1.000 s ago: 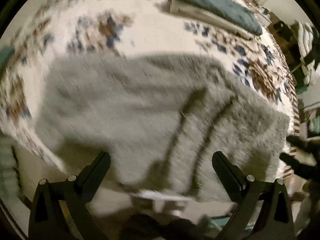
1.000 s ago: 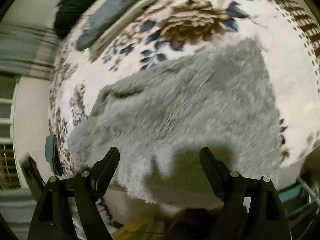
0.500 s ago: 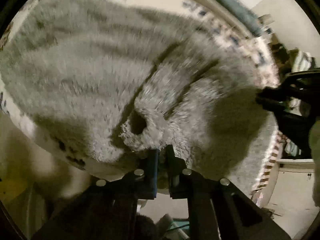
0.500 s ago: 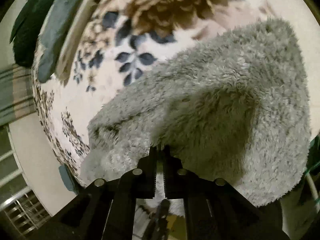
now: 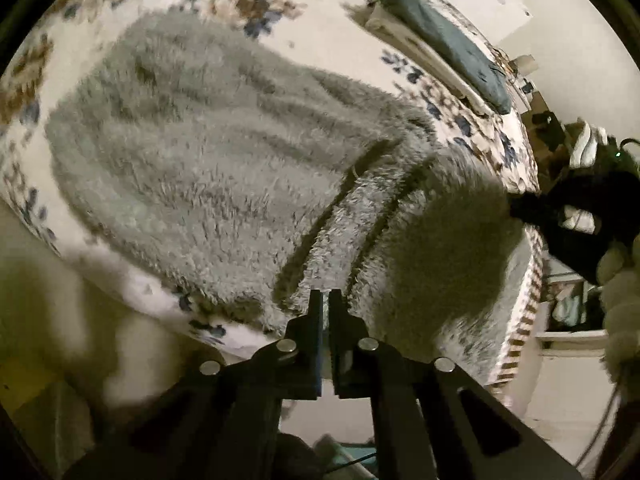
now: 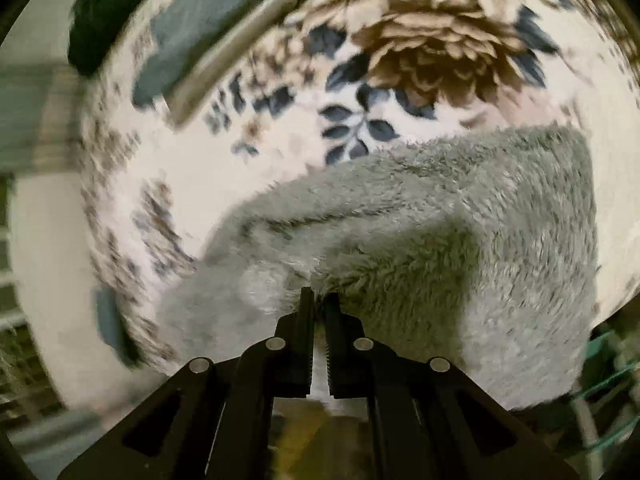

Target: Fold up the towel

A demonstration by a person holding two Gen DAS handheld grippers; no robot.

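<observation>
A fluffy grey towel [image 5: 208, 168] lies spread on a bed with a floral cover [image 5: 332, 36]. My left gripper [image 5: 325, 300] is shut on the towel's near edge, and the cloth rises in dark creases from its tips. In the left wrist view the right gripper [image 5: 532, 212] shows at the far right, dark, pinching the same edge. My right gripper [image 6: 319, 300] is shut on the towel [image 6: 460, 240], whose near edge is lifted into a ridge. The pinched hem itself is hidden between the fingers [image 6: 304, 320].
A folded teal blanket on a pale pillow [image 5: 448, 52] lies at the far side of the bed. Cluttered furniture [image 5: 556, 136] stands beyond the bed's right edge. A gloved hand [image 5: 620, 280] holds the right tool. Floor shows below the near bed edge [image 5: 132, 312].
Both grippers went from open above the near edge to shut on the towel. Since then they have drawn back and lifted the edge, so more of the bed cover shows.
</observation>
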